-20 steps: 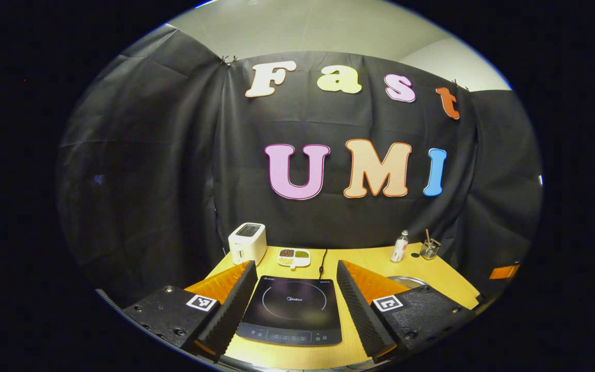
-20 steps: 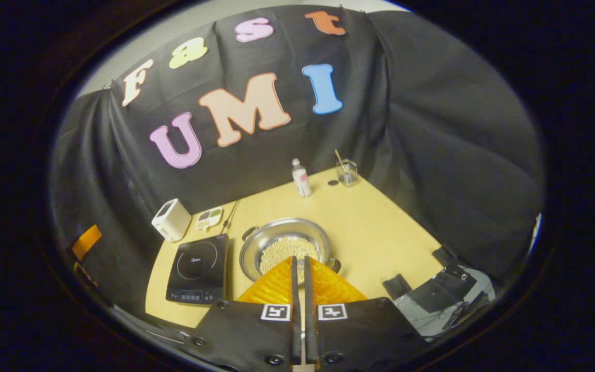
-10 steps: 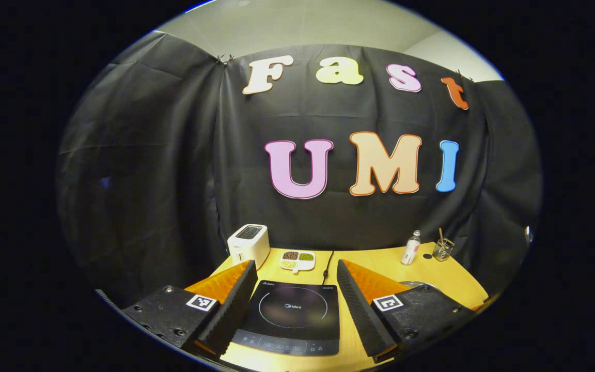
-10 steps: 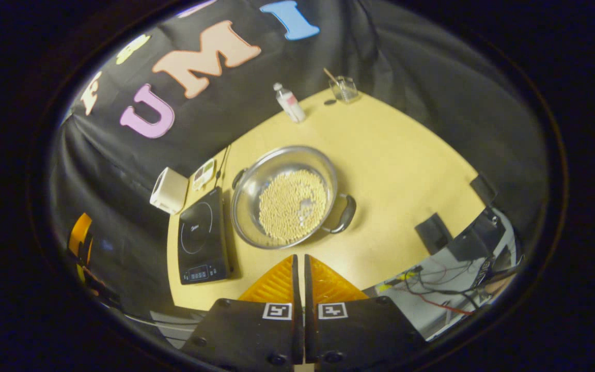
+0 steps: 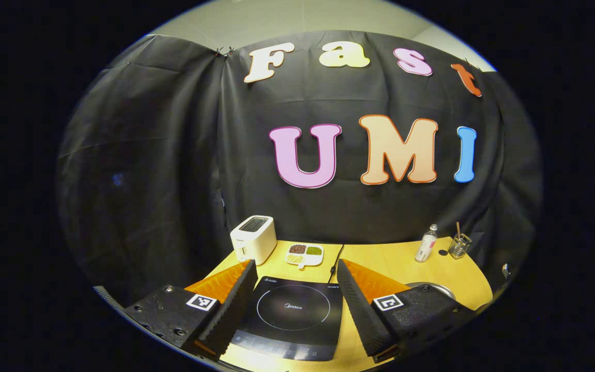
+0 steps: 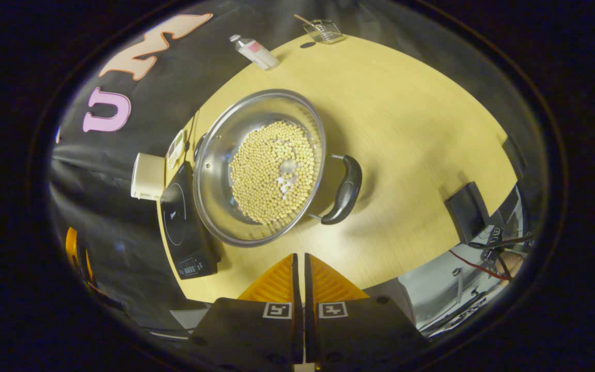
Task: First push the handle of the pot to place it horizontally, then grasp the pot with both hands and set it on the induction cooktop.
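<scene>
A steel pot (image 6: 215, 170) holding pale beans stands on the wooden table (image 6: 406, 103), with a black handle (image 6: 346, 188) on its right side and another handle (image 6: 199, 144) on its far left. The black induction cooktop (image 6: 178, 222) lies just left of the pot. My right gripper (image 6: 299, 258) is shut and empty, hovering above the table's near edge, short of the pot. In the left gripper view, my left gripper (image 5: 295, 268) stands open above the cooktop (image 5: 290, 318), nothing between its fingers. The pot's rim (image 5: 434, 285) peeks out behind the right finger.
A white toaster (image 5: 253, 245) and a small divided dish (image 5: 304, 254) sit behind the cooktop. A bottle (image 5: 426, 249) and a glass cup with a stick (image 5: 458, 246) stand at the back right. A black box (image 6: 465, 212) and cables lie at the table's right edge.
My right gripper has tilted downward and moved closer, so the pot now looks larger and lies right ahead. The left gripper has drifted slightly left and stayed open.
</scene>
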